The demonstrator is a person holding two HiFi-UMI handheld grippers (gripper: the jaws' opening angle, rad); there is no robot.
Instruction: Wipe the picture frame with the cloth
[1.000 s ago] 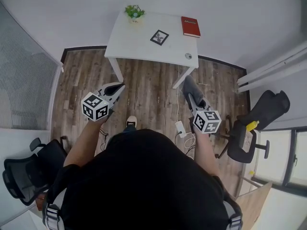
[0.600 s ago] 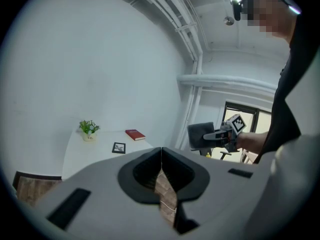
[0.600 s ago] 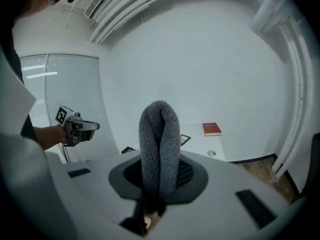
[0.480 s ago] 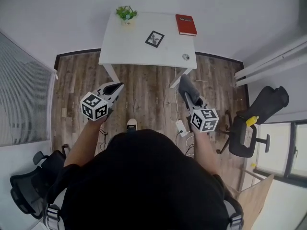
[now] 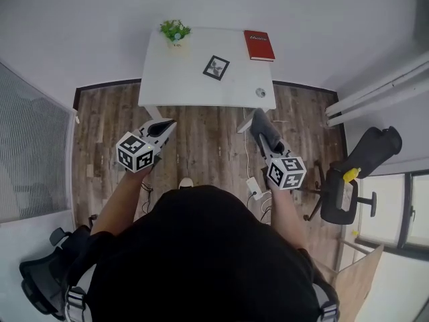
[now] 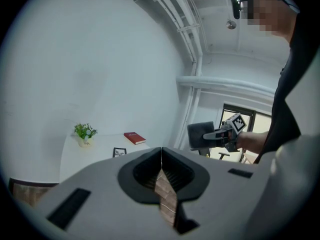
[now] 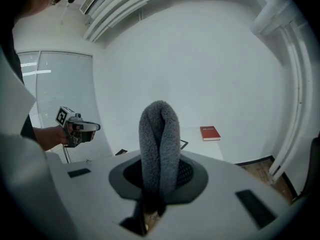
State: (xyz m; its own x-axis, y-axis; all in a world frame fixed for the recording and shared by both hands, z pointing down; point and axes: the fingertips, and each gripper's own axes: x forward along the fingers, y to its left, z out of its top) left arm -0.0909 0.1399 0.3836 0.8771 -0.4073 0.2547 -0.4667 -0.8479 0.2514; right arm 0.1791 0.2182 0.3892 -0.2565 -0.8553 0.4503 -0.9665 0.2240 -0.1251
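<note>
White walls close round a wood-plank floor [image 5: 201, 129] and a white rectangular table [image 5: 175, 80] that stands well ahead of you. On its top, from left to right, sit a small green potted plant [image 5: 174, 30], the black-edged picture frame [image 5: 216, 67] near the middle, and a red hardcover book [image 5: 259, 45] at the far right corner; whether the frame lies flat or leans is hard to tell. Your left gripper [image 5: 166, 123] hangs over the floor short of the table, its jaws pressed together with nothing between them. Your right gripper [image 5: 267, 139] is clamped on a folded grey fleecy cloth [image 5: 261, 121], which stands up out of the jaws as a loop. You are in the approach, as I read it: the cloth is in hand, but neither gripper has reached the table and no wiping has begun. Next you need to close in on the table, bring the cloth's loop down onto the frame's face, and perhaps steady the frame with your left gripper.
</note>
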